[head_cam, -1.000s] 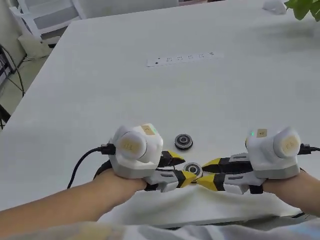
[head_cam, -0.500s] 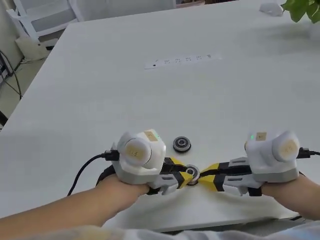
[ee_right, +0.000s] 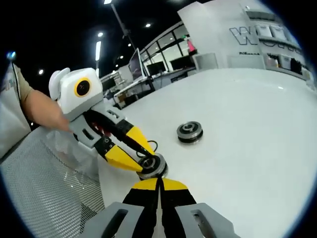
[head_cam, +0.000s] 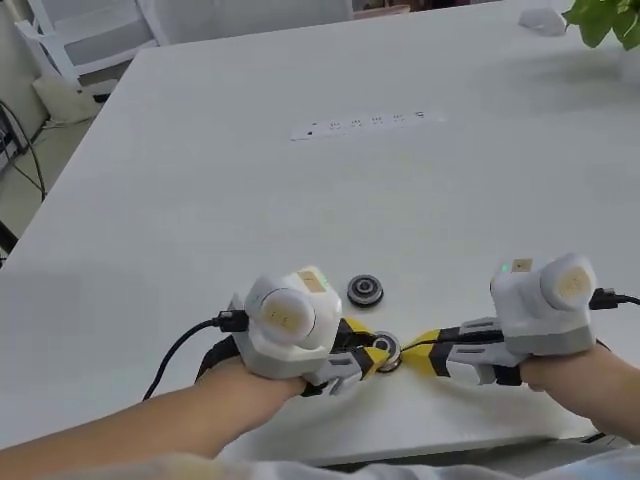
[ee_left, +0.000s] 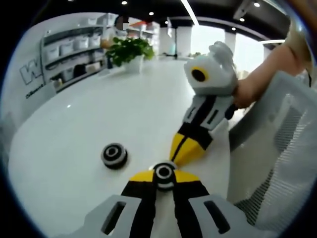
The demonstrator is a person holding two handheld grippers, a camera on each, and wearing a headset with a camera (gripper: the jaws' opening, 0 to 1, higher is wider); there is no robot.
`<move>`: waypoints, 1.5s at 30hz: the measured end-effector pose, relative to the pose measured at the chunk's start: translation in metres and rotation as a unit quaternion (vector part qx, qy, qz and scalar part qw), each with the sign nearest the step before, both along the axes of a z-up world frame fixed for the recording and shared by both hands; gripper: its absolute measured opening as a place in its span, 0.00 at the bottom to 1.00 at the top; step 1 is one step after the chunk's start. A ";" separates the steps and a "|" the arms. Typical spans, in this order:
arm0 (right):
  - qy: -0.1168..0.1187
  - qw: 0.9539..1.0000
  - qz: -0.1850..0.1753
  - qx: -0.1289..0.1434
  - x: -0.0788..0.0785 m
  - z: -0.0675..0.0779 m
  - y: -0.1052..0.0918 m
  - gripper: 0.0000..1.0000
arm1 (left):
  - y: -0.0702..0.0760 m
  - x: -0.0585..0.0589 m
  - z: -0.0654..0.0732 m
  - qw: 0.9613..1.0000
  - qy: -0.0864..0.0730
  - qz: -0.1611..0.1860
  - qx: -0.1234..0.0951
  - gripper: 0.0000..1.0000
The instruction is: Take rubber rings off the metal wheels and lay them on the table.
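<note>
One wheel lies flat on the table near its front edge, and a second wheel, just nearer that edge, is clamped in the left gripper, with the right gripper, jaws pressed together, touching its rim.

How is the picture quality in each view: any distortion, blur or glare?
Head view: soft even light, the table pale, almost shadowless. Left gripper view: fisheye curves the table edge; the held wheel looks slightly soft. Right gripper view: same curving, bright lamps against dark, the loose wheel clear.
</note>
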State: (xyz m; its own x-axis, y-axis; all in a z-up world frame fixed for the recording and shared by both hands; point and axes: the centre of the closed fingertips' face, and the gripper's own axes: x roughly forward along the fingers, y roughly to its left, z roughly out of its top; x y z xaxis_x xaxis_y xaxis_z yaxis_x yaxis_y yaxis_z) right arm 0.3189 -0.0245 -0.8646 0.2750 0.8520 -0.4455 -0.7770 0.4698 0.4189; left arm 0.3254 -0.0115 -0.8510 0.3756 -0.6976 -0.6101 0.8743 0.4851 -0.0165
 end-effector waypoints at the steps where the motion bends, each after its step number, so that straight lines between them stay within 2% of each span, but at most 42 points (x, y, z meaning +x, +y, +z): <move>1: 0.005 1.000 -0.005 0.009 0.000 0.001 0.000 0.00 | 0.000 0.000 0.000 1.000 -0.001 0.001 0.000 0.13; 4: 0.012 1.000 -0.017 0.016 0.000 0.004 -0.003 0.00 | -0.001 0.002 -0.002 1.000 -0.003 0.004 0.002 0.12; 6: 0.020 0.999 -0.025 0.030 -0.002 0.009 -0.002 0.00 | -0.001 0.002 -0.002 1.000 -0.004 0.005 0.003 0.12; 7: 0.018 0.998 -0.040 0.046 0.003 0.015 -0.003 0.00 | -0.001 0.002 -0.003 1.000 -0.004 0.006 0.002 0.12; 8: 0.039 0.996 -0.050 0.064 0.002 0.019 0.000 0.00 | -0.001 0.002 -0.003 1.000 -0.004 0.006 0.002 0.12; 9: 0.029 0.998 -0.037 0.051 0.000 0.016 -0.002 0.00 | -0.001 0.002 -0.003 1.000 -0.004 0.006 0.002 0.12; 11: 0.029 0.997 -0.038 0.053 0.000 0.017 -0.004 0.00 | -0.001 0.002 -0.003 1.000 -0.003 0.007 0.003 0.12; 15: 0.061 0.993 -0.053 0.084 -0.001 0.020 -0.002 0.00 | -0.002 0.003 -0.004 1.000 -0.004 0.010 0.005 0.12; 16: 0.063 0.993 -0.054 0.087 -0.002 0.021 -0.002 0.00 | -0.002 0.003 -0.004 1.000 -0.004 0.011 0.005 0.12; 25: 0.068 0.992 -0.047 0.094 -0.003 0.022 0.003 0.00 | -0.001 0.004 -0.007 1.000 -0.011 0.017 0.008 0.12; 33: 0.068 0.993 -0.027 0.093 -0.011 0.023 0.011 0.00 | -0.001 0.008 -0.011 1.000 -0.013 0.013 0.011 0.12; 38: 0.075 0.992 -0.022 0.104 -0.014 0.026 0.013 0.00 | -0.001 0.010 -0.013 1.000 -0.017 0.008 0.012 0.12; 40: 0.078 0.989 -0.006 0.126 -0.019 0.033 0.019 0.00 | -0.002 0.011 -0.013 1.000 -0.018 0.007 0.011 0.12; 42: 0.074 0.990 -0.007 0.116 -0.018 0.032 0.017 0.00 | -0.002 0.012 -0.013 1.000 -0.019 0.006 0.010 0.12; 45: 0.087 0.987 -0.011 0.133 -0.018 0.033 0.016 0.00 | -0.003 0.013 -0.014 1.000 -0.018 0.006 0.009 0.12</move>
